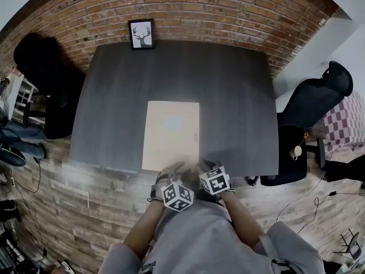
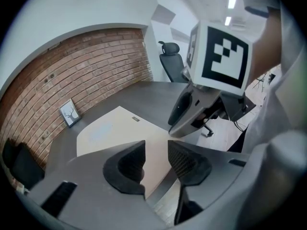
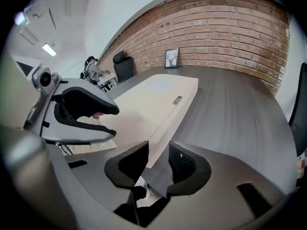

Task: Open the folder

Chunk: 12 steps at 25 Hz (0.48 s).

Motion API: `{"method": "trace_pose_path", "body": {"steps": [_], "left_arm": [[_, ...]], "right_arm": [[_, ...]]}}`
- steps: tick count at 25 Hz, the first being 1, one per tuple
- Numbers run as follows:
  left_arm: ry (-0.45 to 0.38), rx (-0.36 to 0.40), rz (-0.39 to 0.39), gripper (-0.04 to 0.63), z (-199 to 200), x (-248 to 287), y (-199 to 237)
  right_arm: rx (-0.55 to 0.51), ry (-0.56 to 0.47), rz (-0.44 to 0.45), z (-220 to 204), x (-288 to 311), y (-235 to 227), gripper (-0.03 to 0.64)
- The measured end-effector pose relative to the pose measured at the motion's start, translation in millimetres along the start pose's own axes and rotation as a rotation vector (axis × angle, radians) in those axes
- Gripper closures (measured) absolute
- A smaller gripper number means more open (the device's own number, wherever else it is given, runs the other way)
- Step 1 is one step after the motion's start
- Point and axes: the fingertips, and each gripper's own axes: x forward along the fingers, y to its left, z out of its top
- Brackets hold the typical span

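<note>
Approach to the closed folder; both tongs wide, nothing gripped.

Left tongs [image 1: 171, 172] and right tongs [image 1: 205, 165] hover side by side over the near edge of the dark grey wood-grain bench [image 1: 239, 96], pads apart and empty. The pale beige flat card folder [image 1: 171, 135] lies shut on the bench, its near end by the tong tips. Right tongs line up with its right long edge, which carries a small tab [image 1: 195, 136]. Judged: lifting not begun. The next move needs one pad slid under the top cover alone. The cover lies flush, so catching it is the difficulty. Nothing blocks the swing. Far: framed deer picture [image 1: 141, 33] against red brick wall [image 1: 217, 10]. Black office chair [image 1: 313, 101] right, off the bench.
</note>
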Motion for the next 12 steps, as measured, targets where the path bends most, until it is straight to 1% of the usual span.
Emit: {"method": "trace_pose_path", "body": {"steps": [6, 12], "left_arm": [[0.017, 0.062, -0.045, 0.442, -1, 10, -18], [0.037, 0.107, -0.067, 0.440, -4, 20, -31]], "right_arm": [[0.006, 0.011, -0.003, 0, 1, 0, 0.514], [0.016, 0.011, -0.003, 0, 0, -1, 0.514]]}}
